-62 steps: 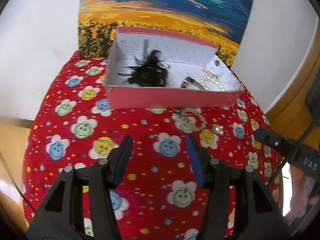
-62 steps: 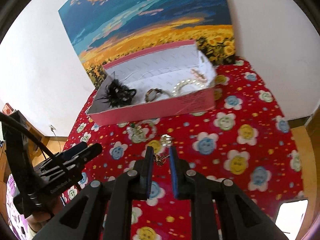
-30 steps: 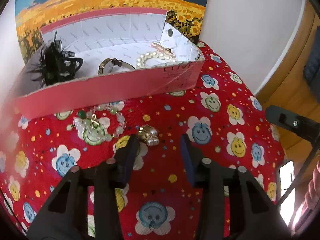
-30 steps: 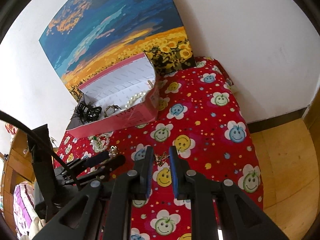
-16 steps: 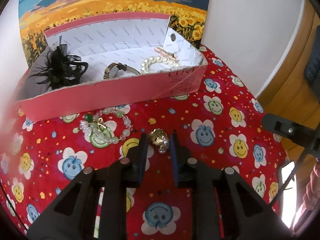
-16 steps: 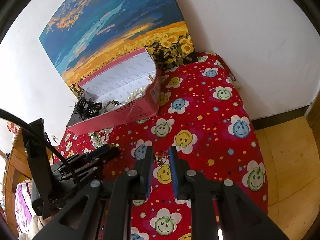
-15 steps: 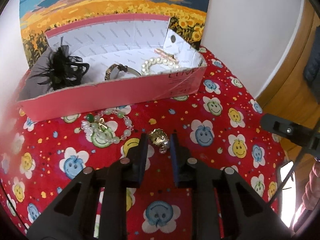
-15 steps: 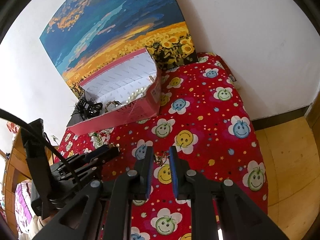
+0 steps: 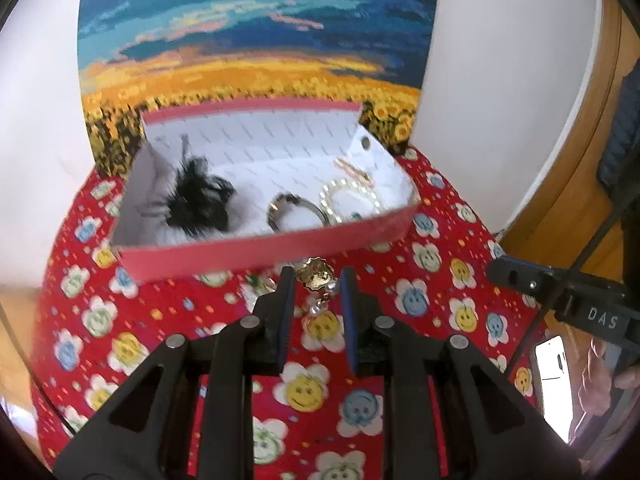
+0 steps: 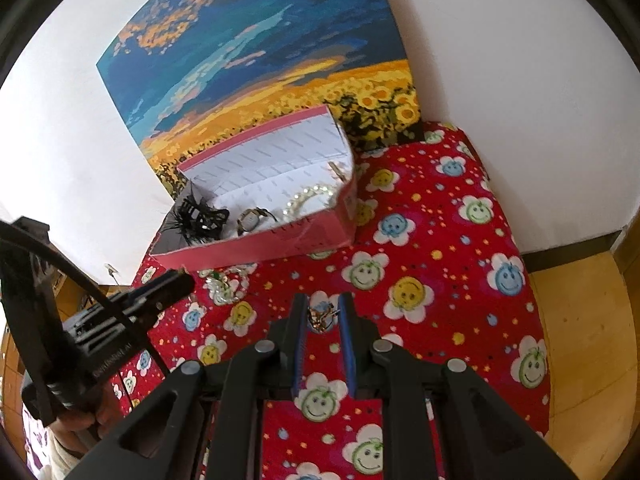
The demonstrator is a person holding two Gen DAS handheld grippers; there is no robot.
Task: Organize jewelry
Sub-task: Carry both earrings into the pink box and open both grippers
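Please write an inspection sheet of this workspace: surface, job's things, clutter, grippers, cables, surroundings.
Surface: red smiley-flower cloth covers it.
Job's things: open pink box holds a black feather clip, a watch, a pearl bracelet and a small clip. A green bead bracelet lies on the cloth before the box.
Clutter: nothing seen.
Grippers: left gripper is shut on a gold pearl earring; right gripper is shut on a small gold piece.
Cables: a black cable runs by the left gripper.
Surroundings: sunflower painting behind the box, white wall, wooden floor.
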